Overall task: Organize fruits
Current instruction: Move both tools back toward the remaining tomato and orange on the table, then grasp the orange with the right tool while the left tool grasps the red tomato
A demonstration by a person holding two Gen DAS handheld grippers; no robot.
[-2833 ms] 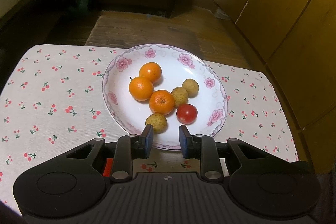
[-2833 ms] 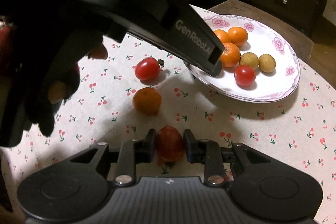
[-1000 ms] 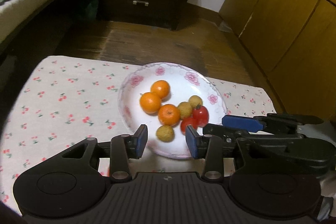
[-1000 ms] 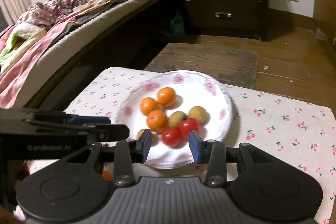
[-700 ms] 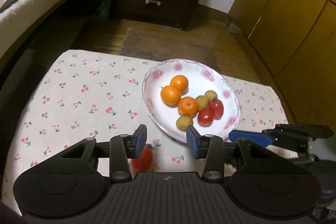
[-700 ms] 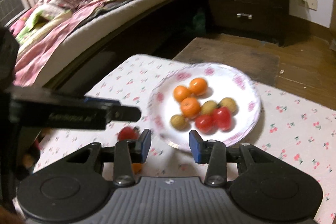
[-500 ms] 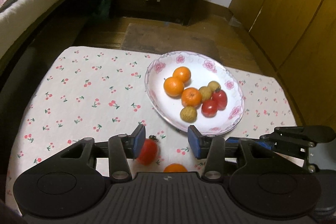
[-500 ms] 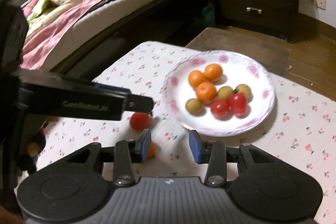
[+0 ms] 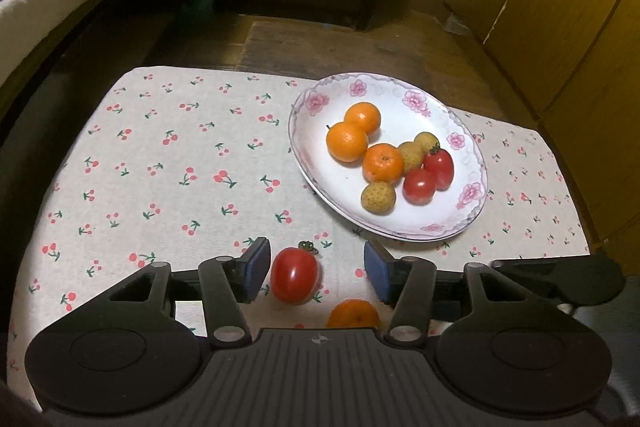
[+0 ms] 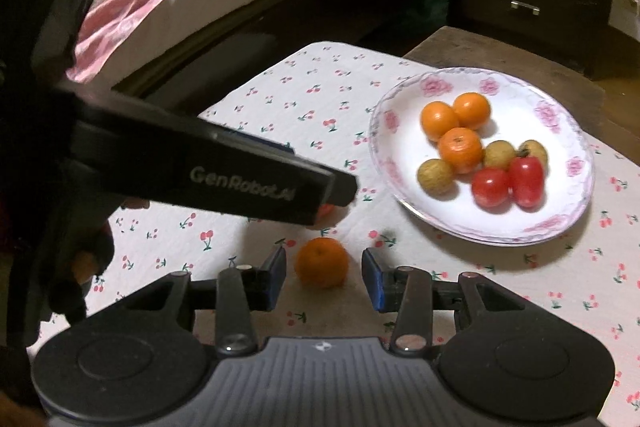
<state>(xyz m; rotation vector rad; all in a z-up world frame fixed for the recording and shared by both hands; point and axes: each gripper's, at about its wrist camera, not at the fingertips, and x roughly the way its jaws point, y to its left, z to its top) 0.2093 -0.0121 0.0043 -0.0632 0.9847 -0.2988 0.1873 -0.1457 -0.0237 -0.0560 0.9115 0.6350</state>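
**A:** So, what's going wrong here if anything? Both grippers are crowding the lower middle of each frame, and the round fruit is looking ready to roll on that cherry-print cloth [image 9: 168,163].

**B:** Yeah, a pad nudging it sideways is the risk. The left gripper [image 9: 316,273] is opening its jaws, with the loose tomato [image 9: 295,281] sitting between them, nearer the left pad, untouched. The right gripper [image 10: 324,277] is standing moderately wide around the loose orange [image 10: 321,262], nothing gripped. The plate [image 9: 466,215] is holding 8 pieces at center right.
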